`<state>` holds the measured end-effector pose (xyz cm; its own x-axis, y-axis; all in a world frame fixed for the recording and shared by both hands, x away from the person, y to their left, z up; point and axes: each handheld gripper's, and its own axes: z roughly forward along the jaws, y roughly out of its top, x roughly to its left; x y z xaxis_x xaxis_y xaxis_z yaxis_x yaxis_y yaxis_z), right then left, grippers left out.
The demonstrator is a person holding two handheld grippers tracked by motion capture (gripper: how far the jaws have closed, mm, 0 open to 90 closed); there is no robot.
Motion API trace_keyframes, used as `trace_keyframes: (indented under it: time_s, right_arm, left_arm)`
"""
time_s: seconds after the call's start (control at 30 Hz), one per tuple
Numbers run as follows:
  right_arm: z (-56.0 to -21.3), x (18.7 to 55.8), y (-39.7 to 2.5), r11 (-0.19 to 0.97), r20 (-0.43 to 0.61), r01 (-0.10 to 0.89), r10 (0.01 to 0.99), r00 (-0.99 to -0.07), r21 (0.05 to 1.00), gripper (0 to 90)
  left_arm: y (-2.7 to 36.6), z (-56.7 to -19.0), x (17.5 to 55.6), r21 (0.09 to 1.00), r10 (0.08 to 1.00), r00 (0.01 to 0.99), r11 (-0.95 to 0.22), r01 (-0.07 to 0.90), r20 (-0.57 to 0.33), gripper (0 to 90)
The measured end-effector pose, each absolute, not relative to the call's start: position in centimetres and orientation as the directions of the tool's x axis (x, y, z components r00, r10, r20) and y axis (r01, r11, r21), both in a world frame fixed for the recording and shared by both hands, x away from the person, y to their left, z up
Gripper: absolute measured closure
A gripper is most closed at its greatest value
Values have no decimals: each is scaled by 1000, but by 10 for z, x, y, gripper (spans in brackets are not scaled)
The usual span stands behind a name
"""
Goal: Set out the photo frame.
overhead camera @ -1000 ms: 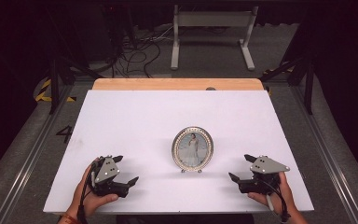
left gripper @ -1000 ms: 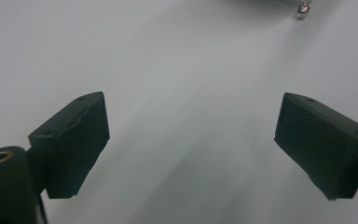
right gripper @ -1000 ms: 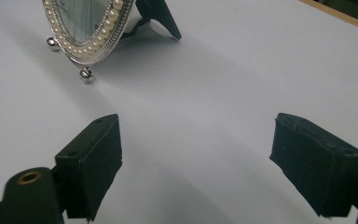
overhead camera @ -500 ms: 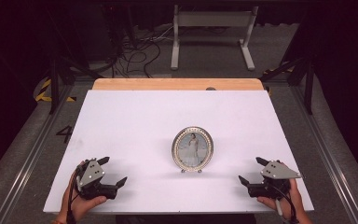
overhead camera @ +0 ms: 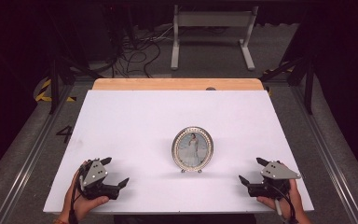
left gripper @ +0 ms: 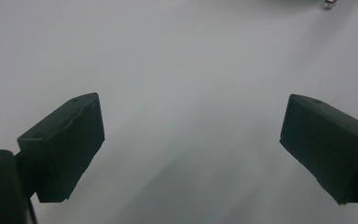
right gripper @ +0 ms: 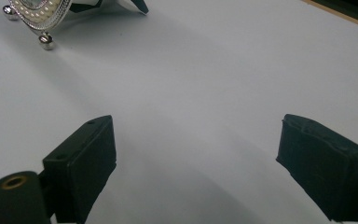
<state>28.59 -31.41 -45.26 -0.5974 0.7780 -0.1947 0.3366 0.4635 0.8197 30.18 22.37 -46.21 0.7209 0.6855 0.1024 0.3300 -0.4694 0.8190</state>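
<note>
Oval picture frame (overhead camera: 192,148) standing upright at table (overhead camera: 135,116) centre; left gripper (overhead camera: 112,173) at 8 o'clock and right gripper (overhead camera: 251,171) at 4 o'clock, jaws wide, empty, well apart from it; nothing apparently begun

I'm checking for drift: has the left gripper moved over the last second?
Yes. The left gripper has pulled back toward the table's near edge and away from the picture frame, which stayed put.

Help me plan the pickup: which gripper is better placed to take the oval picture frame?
Right, marginally. The right gripper is open, with the picture frame in its view; the left gripper sees only one foot.
</note>
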Motion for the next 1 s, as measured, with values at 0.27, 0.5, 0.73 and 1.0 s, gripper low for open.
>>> trace_keyframes:
  time_s: [0.27,0.5,0.73,1.0]
  right_arm:
    - [-451,284,-314,469,-205,328,776,-597,820,126]
    - [-450,283,-314,468,-206,325,776,-596,822,126]
    - [-450,283,-314,464,-207,323,779,-591,825,125]
    - [-450,283,-315,461,-205,323,781,-589,826,125]
  left_arm:
    - [224,-462,302,825,684,723,-460,329,93,68]
    - [225,-462,302,823,684,724,-462,331,93,68]
    - [223,-462,302,821,680,727,-465,330,93,68]
    - [222,-463,304,815,674,732,-476,330,98,68]
